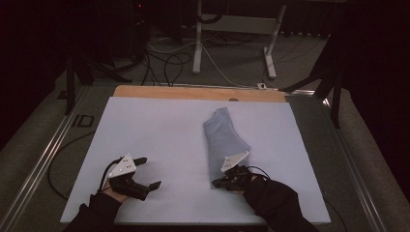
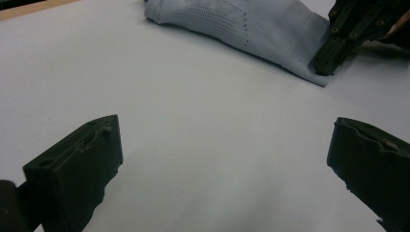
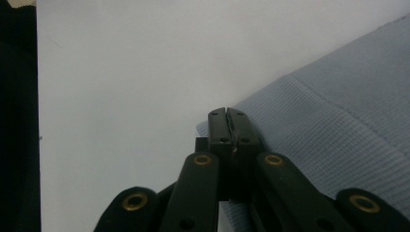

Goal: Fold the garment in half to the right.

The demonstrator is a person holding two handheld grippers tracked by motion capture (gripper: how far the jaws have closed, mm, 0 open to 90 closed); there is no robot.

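Folded blue-grey garment (image 1: 223,140) lay on the right half of the white worktop (image 1: 159,130), stretched from the far middle toward the near right. Its ribbed hem was the near end, and this end was where the work happened.

Right tongs (image 1: 216,183) were clenched on the near left corner of that hem. In the right gripper view the two jaws stood pressed together, with the ribbed edge of the cloth (image 3: 338,121) going in under them, so I judged that they pinched a thin layer of fabric and not only the air. The left gripper view showed the same grip from the side, at the corner of the cloth (image 2: 290,43).

Left tongs (image 1: 145,171) were released, the jaws wide apart, above the bare worktop on the near left, well apart from the garment.

It seemed to me that the step in hand was taking hold of the hem corner, in order to fold or spread the garment. The next move would probably call for the left tongs to go right and take another part of the hem, or for the right tongs to lift the corner slowly, so that the thin fabric does not slip out.
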